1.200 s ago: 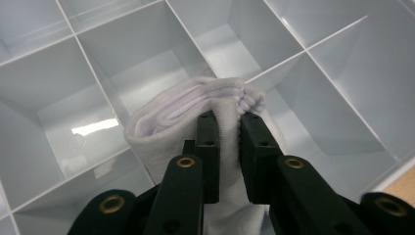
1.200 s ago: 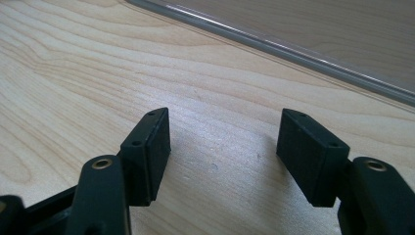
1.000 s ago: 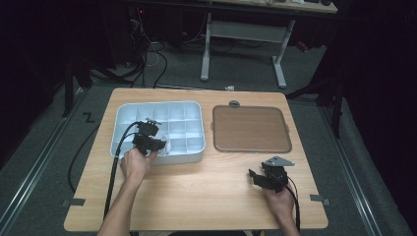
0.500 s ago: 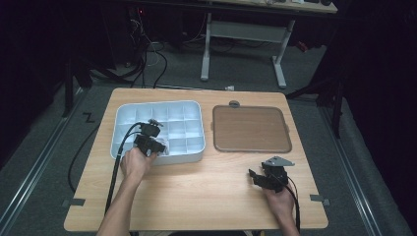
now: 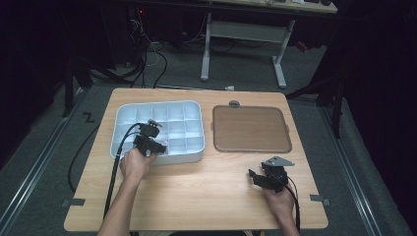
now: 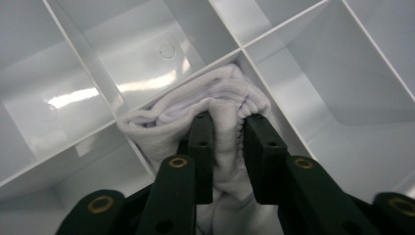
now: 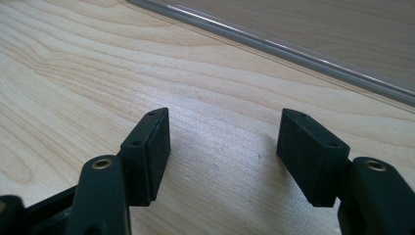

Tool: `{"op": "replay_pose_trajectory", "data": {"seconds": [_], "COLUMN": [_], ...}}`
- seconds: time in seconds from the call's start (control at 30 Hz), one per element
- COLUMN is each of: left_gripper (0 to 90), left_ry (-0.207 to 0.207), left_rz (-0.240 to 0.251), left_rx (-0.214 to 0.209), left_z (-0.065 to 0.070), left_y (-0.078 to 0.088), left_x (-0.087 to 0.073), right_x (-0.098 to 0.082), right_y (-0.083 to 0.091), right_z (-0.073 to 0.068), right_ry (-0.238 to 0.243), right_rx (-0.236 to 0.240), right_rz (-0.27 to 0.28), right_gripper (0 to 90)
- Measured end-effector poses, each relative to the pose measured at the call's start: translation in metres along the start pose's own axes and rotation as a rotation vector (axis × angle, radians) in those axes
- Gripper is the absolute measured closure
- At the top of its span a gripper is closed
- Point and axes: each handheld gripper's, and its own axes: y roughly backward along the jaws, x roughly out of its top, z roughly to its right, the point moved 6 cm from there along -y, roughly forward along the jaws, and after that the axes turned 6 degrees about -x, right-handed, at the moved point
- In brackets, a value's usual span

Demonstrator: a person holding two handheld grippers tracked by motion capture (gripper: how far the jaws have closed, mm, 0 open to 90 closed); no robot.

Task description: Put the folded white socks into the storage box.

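Observation:
A white ribbed cloth (image 6: pixel 195 95) lies bunched in a near compartment of the white divided tray (image 5: pixel 177 158). My left gripper (image 6: pixel 229 120) points down into that compartment. Its jaws have just been opening, and the cloth sits loosely between them. In the high view the left gripper (image 5: pixel 156 146) hangs over the tray's near edge. My right gripper (image 5: pixel 254 178) rests low over the bare wooden table at the near right. In its own view the right gripper (image 7: pixel 225 147) is open, with nothing between its pads.
A brown tray (image 5: pixel 251 129) with a pale rim (image 7: pixel 274 46) lies to the right of the white tray. The wooden table (image 5: pixel 196 191) stretches between my two hands. Cables trail from both grippers toward the near edge.
The left hand has shifted very slightly at the tray's near edge. The right hand has stayed where it was.

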Motion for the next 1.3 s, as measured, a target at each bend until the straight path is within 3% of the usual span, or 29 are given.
{"op": "replay_pose_trajectory", "data": {"seconds": [0.2,0.47,0.77,1.03,1.3], "left_gripper": [61.5,50.8,48.4,47.2,45.1], "left_ry": [-0.026,-0.007,0.005,0.048,0.058], "left_rz": [0.049,0.123,0.182,0.253,0.288], "left_rx": [-0.016,-0.048,-0.068,-0.103,-0.122], "left_z": [0.005,0.008,0.007,0.0,-0.002], "left_y": [0.009,0.021,0.036,0.054,0.067], "left_x": [0.002,0.01,0.02,0.027,0.029], "right_x": [0.0,0.0,0.0,0.0,0.0], "right_y": [0.0,0.0,0.0,0.0,0.0], "right_z": [0.0,0.0,0.0,0.0,0.0], "right_ry": [0.001,0.001,0.002,0.001,-0.002], "right_rx": [-0.001,-0.001,-0.001,-0.001,-0.001], "right_rz": [0.0,0.0,0.0,0.0,-0.002], "right_gripper": [37.7,37.7,37.7,37.7,37.7]}}
